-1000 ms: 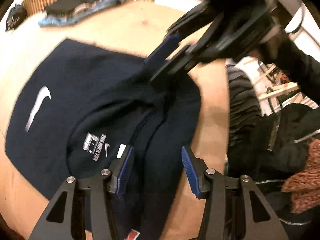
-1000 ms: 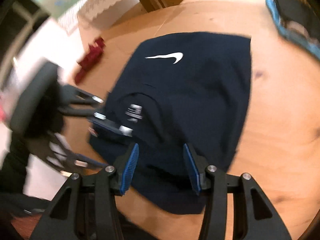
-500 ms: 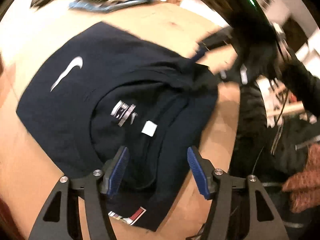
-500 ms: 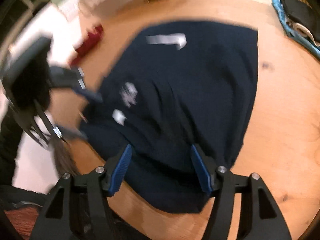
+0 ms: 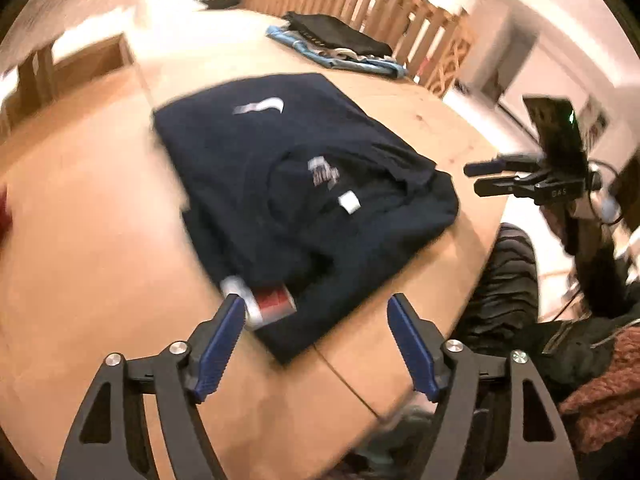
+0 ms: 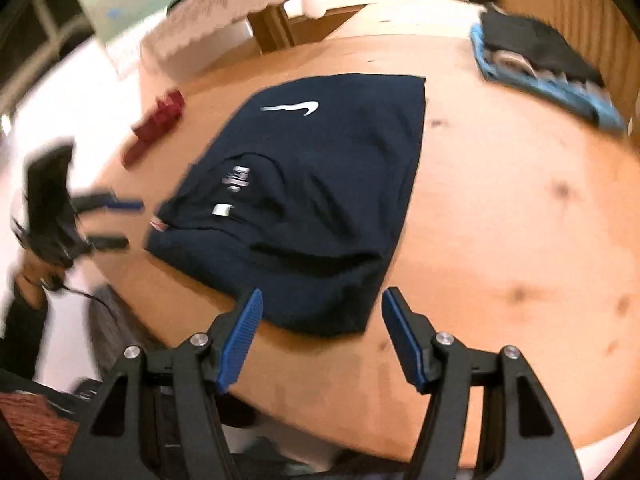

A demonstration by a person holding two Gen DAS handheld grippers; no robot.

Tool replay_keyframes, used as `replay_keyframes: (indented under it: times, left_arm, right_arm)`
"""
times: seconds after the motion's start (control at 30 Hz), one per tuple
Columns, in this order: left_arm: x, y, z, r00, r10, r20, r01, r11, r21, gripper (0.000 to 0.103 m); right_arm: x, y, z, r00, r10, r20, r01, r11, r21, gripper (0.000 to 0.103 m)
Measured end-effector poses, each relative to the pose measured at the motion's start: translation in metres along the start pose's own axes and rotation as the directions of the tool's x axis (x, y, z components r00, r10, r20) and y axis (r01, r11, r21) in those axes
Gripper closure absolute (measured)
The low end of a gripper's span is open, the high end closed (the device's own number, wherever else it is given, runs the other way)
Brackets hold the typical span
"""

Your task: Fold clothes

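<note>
Now the navy shirt lies folded on the wooden table, a long rectangle. Its long axis runs from the near table edge toward the far side: the collar end with the neck label sits nearest the grippers, and the white swoosh lies at the far end. A red-and-white tag pokes out at the near left corner.

Both grippers hang above the near edge, neither touching the cloth. The left gripper has its blue pads wide apart, empty; the right gripper likewise stands apart, empty.

At the far right corner lies a stack of folded clothes. A red cloth sits left of the shirt.
</note>
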State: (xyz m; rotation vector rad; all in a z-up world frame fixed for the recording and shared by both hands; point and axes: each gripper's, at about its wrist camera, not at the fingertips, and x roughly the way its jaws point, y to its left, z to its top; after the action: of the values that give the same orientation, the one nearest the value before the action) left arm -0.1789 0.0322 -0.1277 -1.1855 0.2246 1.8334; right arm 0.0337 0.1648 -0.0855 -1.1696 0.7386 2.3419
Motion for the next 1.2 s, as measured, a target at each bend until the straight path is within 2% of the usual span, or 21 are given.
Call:
replay_keyframes:
  times: [0.07, 0.1, 0.2, 0.33, 0.4, 0.47, 0.6, 0.73, 0.9, 1.13, 1.2]
  left_arm:
    - [0.012, -0.012, -0.025, 1.0, 0.011, 0.021, -0.011, 0.999, -0.032, 0.031]
    - [0.018, -0.019, -0.032, 0.999, 0.018, 0.029, -0.017, 0.999, -0.03, 0.031]
    - [0.022, -0.034, -0.034, 0.999, 0.022, 0.044, -0.023, 1.0, 0.003, 0.031]
    - [0.04, -0.04, -0.024, 1.0, -0.007, 0.029, 0.007, 1.0, 0.023, 0.031]
    - [0.048, -0.036, -0.021, 1.0, -0.011, 0.014, 0.011, 1.0, 0.013, 0.031]
    - [0.05, -0.032, -0.02, 1.0, -0.019, 0.011, 0.019, 1.0, 0.009, 0.029]
    - [0.044, -0.028, -0.019, 1.0, -0.001, 0.015, 0.001, 1.0, -0.002, 0.029]
    - [0.04, -0.028, -0.022, 0.999, 0.026, 0.029, -0.026, 1.0, -0.016, 0.029]
    - [0.045, -0.03, -0.023, 0.999, 0.032, 0.03, -0.031, 0.999, -0.018, 0.029]
    - [0.046, -0.032, -0.022, 0.998, 0.05, 0.026, -0.049, 0.999, -0.014, 0.029]
    - [0.046, -0.031, -0.023, 0.999, 0.051, 0.02, -0.051, 0.999, -0.013, 0.029]
  right_arm:
    - [0.005, 0.005, -0.001, 1.0, 0.013, -0.001, -0.013, 1.0, -0.002, 0.027]
    - [0.008, 0.007, -0.001, 1.0, 0.02, -0.002, -0.02, 1.0, -0.003, 0.027]
    - [0.015, 0.014, -0.003, 0.999, 0.04, -0.003, -0.04, 0.999, -0.006, 0.027]
    - [0.025, 0.023, -0.004, 0.998, 0.067, -0.005, -0.067, 0.998, -0.011, 0.027]
    - [0.03, 0.028, -0.005, 0.997, 0.081, -0.006, -0.081, 0.997, -0.013, 0.027]
    - [0.039, 0.025, -0.011, 0.997, 0.071, -0.042, -0.071, 0.997, -0.003, 0.026]
    - [0.028, 0.019, -0.019, 0.996, 0.06, -0.068, -0.059, 0.998, 0.017, 0.026]
    - [-0.001, 0.005, -0.031, 1.0, 0.017, -0.013, -0.016, 0.999, 0.048, 0.026]
    - [-0.012, -0.003, -0.032, 0.999, 0.042, 0.029, -0.044, 0.997, 0.06, 0.026]
    - [0.011, -0.004, -0.023, 0.996, 0.081, 0.032, -0.081, 0.997, 0.01, 0.028]
    - [0.016, -0.004, -0.022, 0.997, 0.076, 0.024, -0.075, 0.997, -0.022, 0.035]
